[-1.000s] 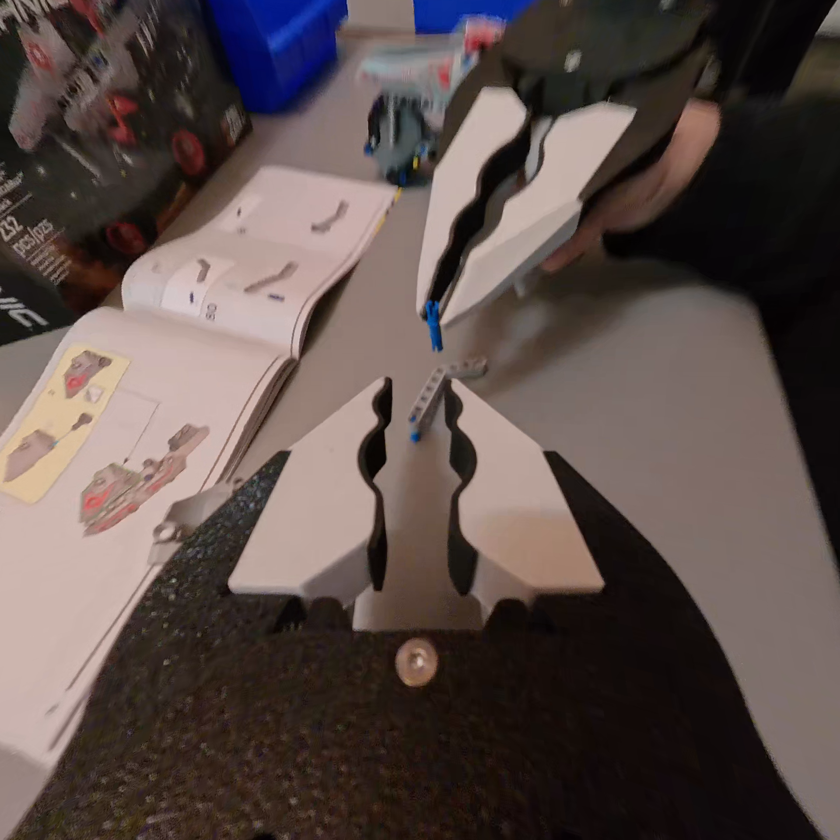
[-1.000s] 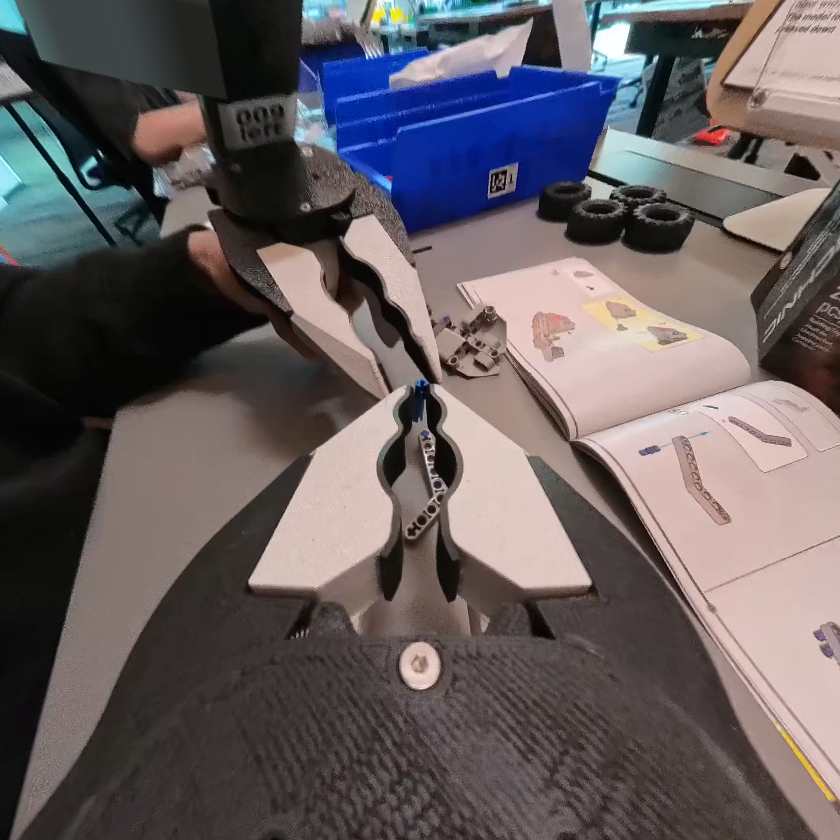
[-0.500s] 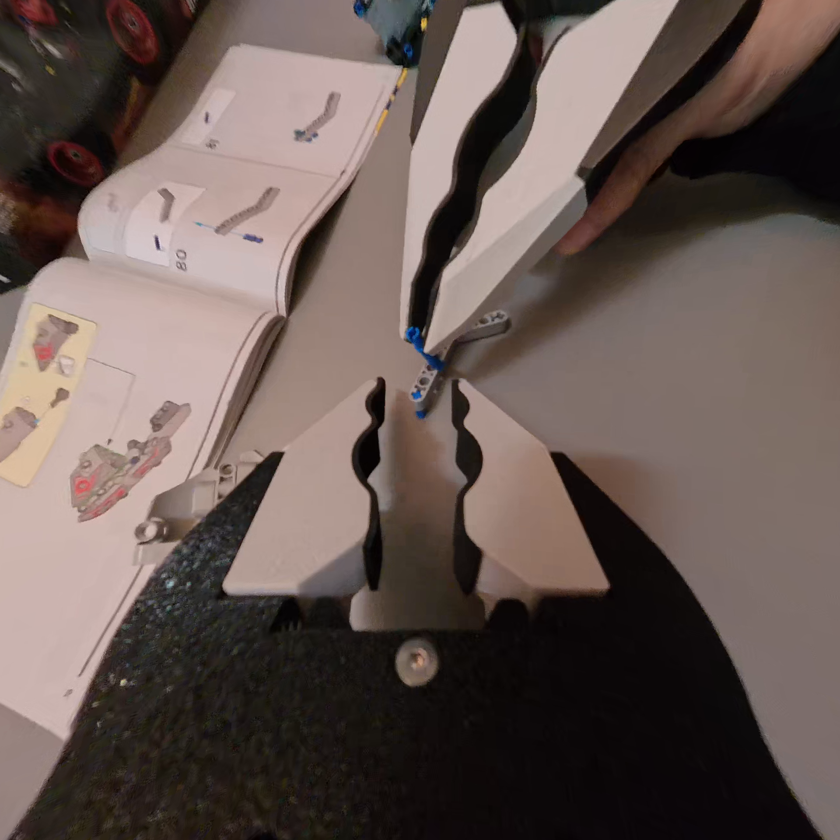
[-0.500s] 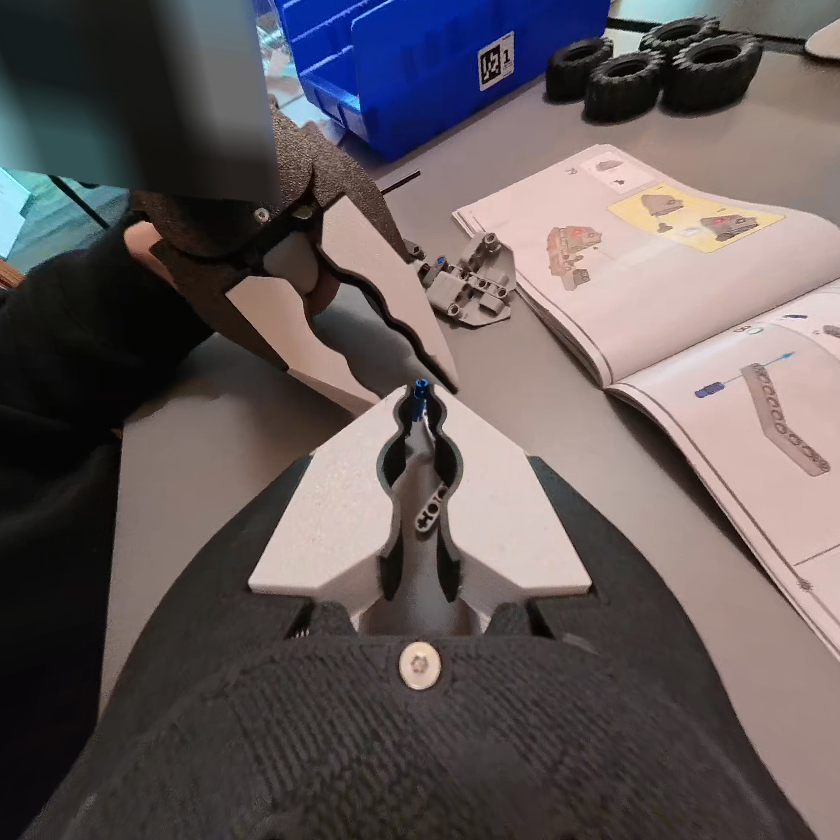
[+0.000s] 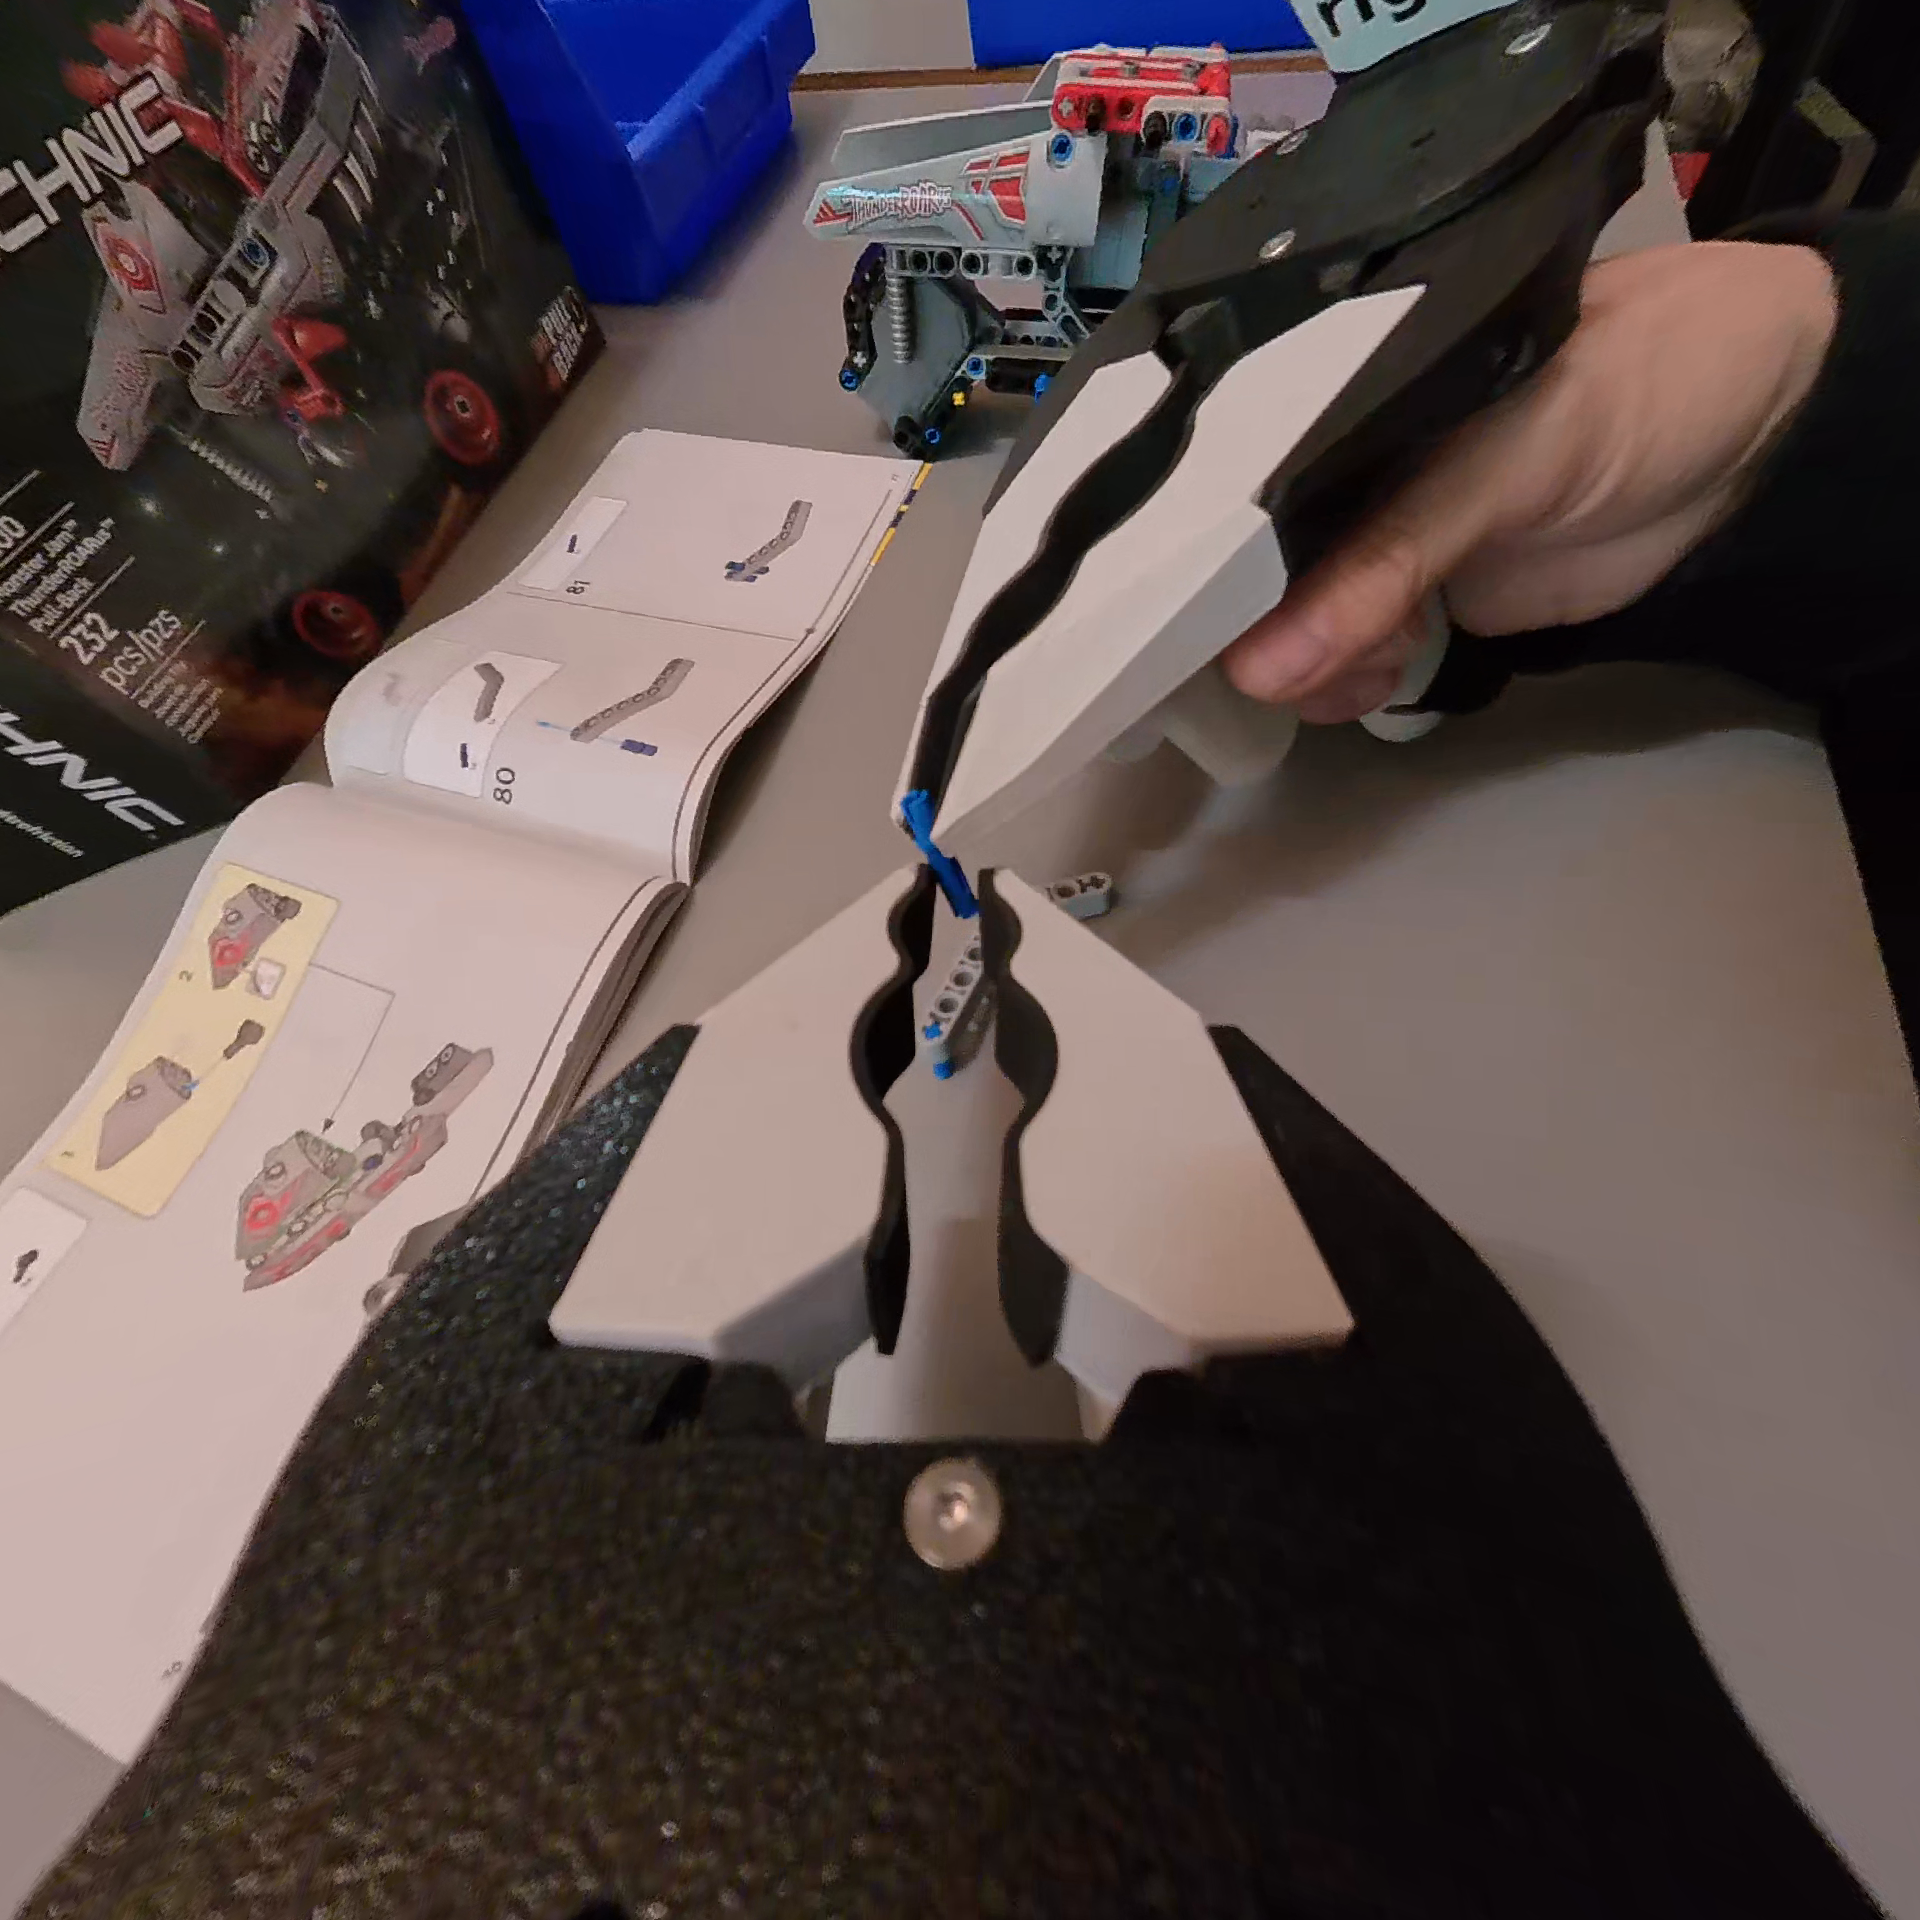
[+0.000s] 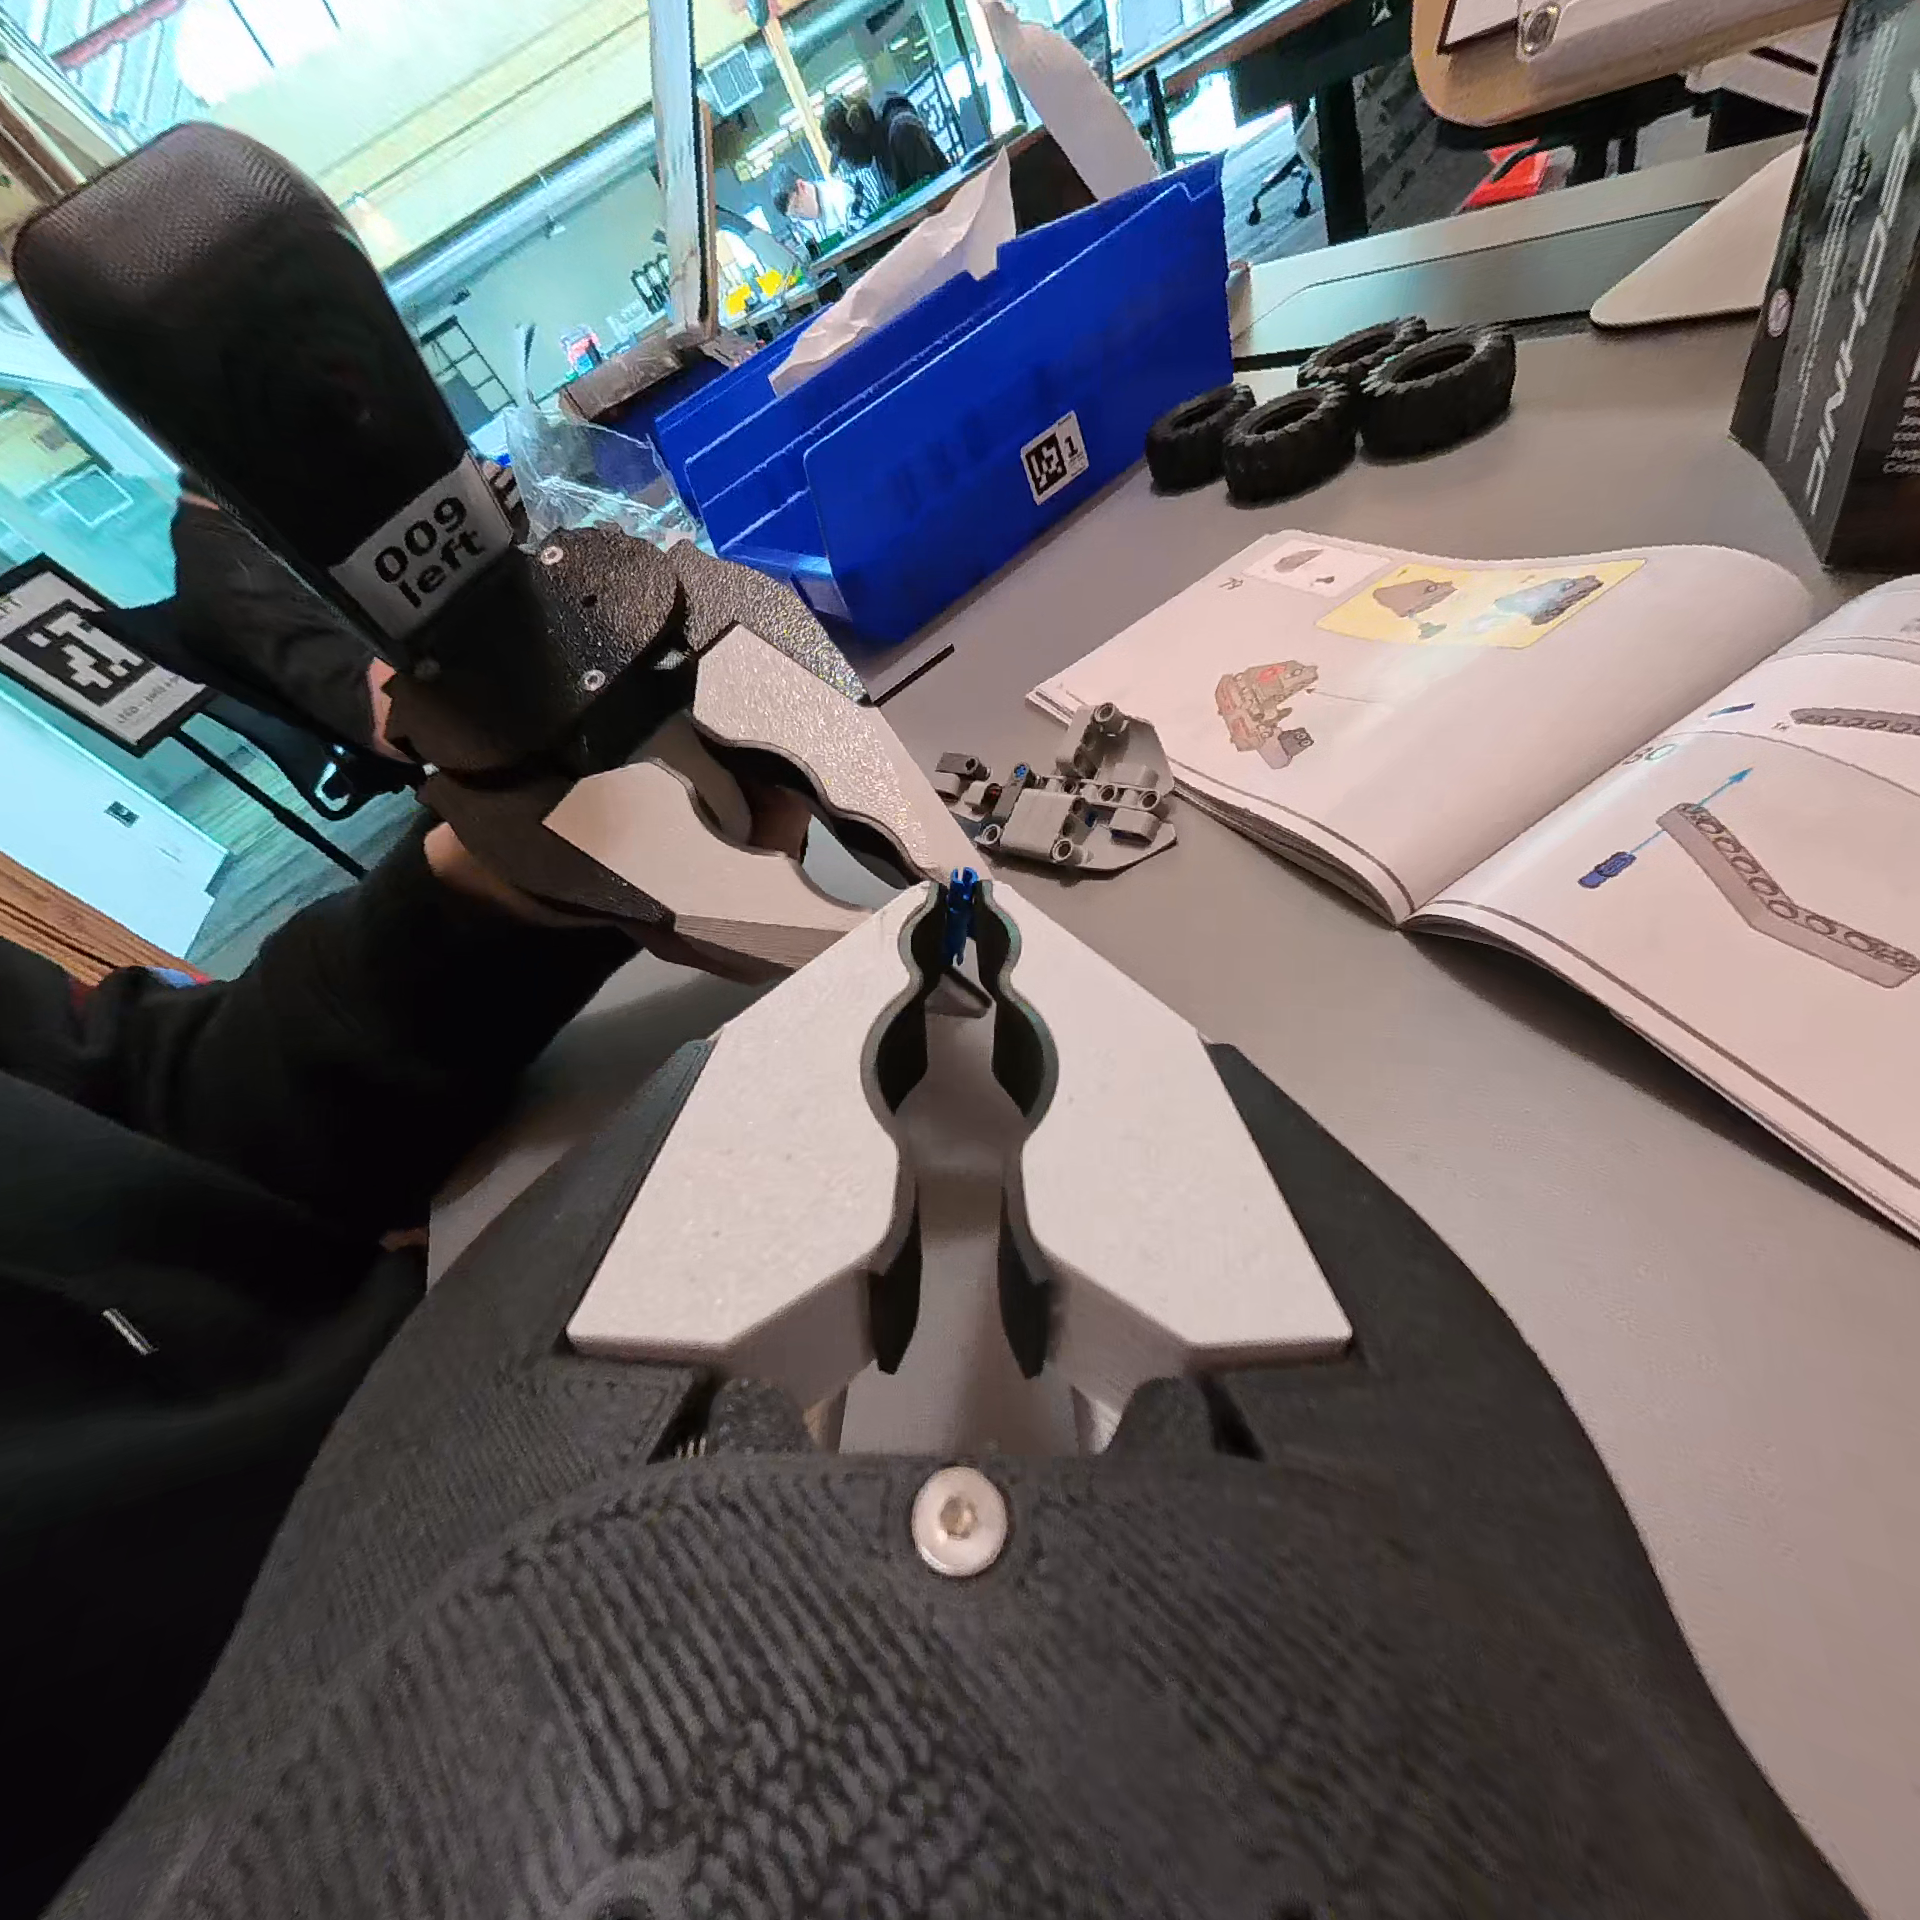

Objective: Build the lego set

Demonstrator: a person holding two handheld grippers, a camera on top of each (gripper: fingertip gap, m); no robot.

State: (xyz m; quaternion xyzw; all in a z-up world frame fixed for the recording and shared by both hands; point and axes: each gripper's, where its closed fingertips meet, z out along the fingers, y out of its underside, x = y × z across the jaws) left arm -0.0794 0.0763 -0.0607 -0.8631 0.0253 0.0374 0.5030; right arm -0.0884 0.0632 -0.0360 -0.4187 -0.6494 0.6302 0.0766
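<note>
A grey bent beam (image 5: 961, 992) with a blue pin at its near end lies between the jaws of my left gripper (image 5: 956, 883). The jaws stand narrowly apart, with a dark gap on the beam's left side. The beam's far end (image 5: 1081, 891) shows on the table past the right finger. My right gripper (image 5: 920, 805) comes in from the upper right, shut on a blue pin (image 5: 940, 857) whose lower end reaches between the left fingertips. In the right wrist view the pin (image 6: 956, 914) stands up in my right gripper (image 6: 958, 894), with the left gripper (image 6: 904, 894) just beyond. The beam is hidden there.
An open instruction booklet (image 5: 644, 582) lies on the left, also in the right wrist view (image 6: 1455, 727). A set box (image 5: 208, 312), a blue bin (image 6: 935, 436), a part-built truck (image 5: 1018, 208), several black tyres (image 6: 1351, 405) and a grey sub-assembly (image 6: 1070, 800) stand around on the grey table. My two grippers' fingertips are within a few centimetres of each other. Left tips and right tips are each some 20 centimetres from the part-built truck (image 5: 1018, 208).
My left gripper has moved forward so the beam now sits between its jaws, which have narrowed. Both views have tilted up. My right gripper still holds the pin, now at the left fingertips.
</note>
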